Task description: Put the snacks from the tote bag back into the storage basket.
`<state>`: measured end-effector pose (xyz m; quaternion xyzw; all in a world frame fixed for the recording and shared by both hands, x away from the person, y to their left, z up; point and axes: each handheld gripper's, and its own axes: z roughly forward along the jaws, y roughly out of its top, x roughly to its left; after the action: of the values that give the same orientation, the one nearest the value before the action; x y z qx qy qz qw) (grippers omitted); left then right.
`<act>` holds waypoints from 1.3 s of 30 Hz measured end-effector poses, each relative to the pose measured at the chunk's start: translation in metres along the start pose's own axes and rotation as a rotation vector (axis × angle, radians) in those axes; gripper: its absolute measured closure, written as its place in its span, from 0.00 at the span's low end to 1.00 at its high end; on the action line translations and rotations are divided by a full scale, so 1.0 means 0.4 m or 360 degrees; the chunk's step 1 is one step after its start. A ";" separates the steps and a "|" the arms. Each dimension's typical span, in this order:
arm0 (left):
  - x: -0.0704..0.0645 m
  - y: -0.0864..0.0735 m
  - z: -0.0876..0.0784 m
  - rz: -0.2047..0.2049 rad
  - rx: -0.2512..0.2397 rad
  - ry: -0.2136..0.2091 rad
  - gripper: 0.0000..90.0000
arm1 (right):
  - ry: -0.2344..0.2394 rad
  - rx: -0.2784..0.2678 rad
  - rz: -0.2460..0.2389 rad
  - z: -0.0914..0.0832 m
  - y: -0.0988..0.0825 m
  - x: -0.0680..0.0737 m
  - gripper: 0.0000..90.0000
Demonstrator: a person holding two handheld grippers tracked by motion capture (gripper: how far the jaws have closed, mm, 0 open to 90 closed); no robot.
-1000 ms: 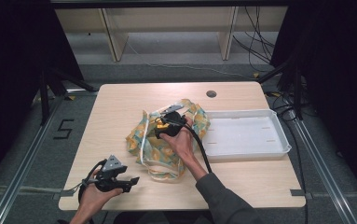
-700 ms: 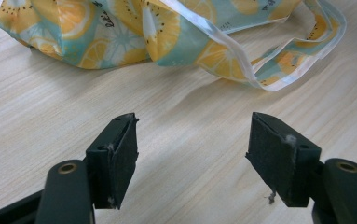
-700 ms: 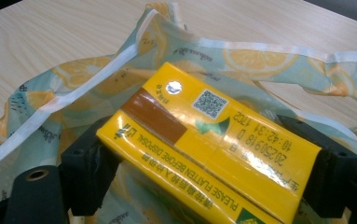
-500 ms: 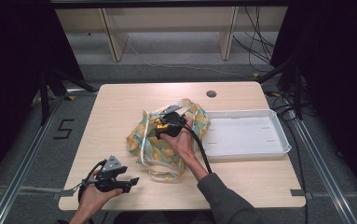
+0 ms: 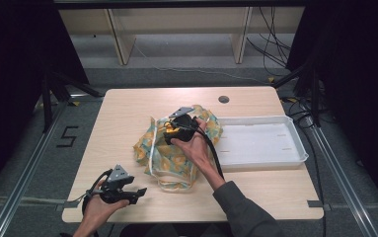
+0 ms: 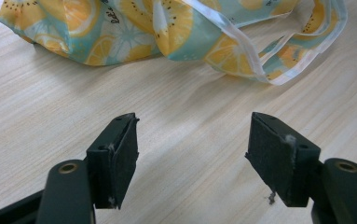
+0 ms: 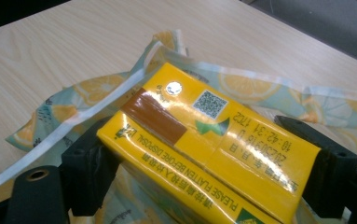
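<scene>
A fruit-print cloth bag (image 5: 176, 148) in teal and orange lies crumpled mid-table, its white-edged handles (image 6: 241, 51) trailing toward the front. My right gripper (image 5: 169, 133) hovers over the bag, shut on a yellow drink carton (image 7: 204, 154) that has a brown strip and a QR code on top. The black jaws press on the carton's two ends in the right gripper view. My left gripper (image 5: 138, 193) rests near the front-left table edge, held in a hand. Its pads (image 6: 115, 158) stand wide apart over bare wood, with the bag (image 6: 134, 28) beyond them.
A shallow white tray (image 5: 260, 143) sits to the right of the bag. The light wooden table (image 5: 127, 113) has a round cable hole (image 5: 223, 99) at its back. Dark stands and cables flank the table on both sides.
</scene>
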<state>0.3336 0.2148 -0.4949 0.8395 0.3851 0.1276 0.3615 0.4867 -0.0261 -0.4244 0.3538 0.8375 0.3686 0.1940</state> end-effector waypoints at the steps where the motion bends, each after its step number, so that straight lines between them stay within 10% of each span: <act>1: -0.001 0.000 0.000 -0.0008 -0.0003 0.0000 0.36 | -0.0004 -0.0019 -0.0017 -0.003 0.002 -0.001 0.22; 21: 0.002 -0.004 -0.008 -0.0014 -0.0043 0.0020 0.36 | 0.0087 -0.0071 -0.0052 -0.126 0.065 -0.017 0.22; 39: 0.012 -0.005 -0.015 -0.0023 -0.0028 0.0029 0.36 | 0.0116 -0.0165 -0.0066 -0.284 0.012 -0.081 0.22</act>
<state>0.3328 0.2223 -0.4926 0.8322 0.3934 0.1361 0.3663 0.4441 -0.1021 -0.3444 0.3123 0.8309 0.4200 0.1890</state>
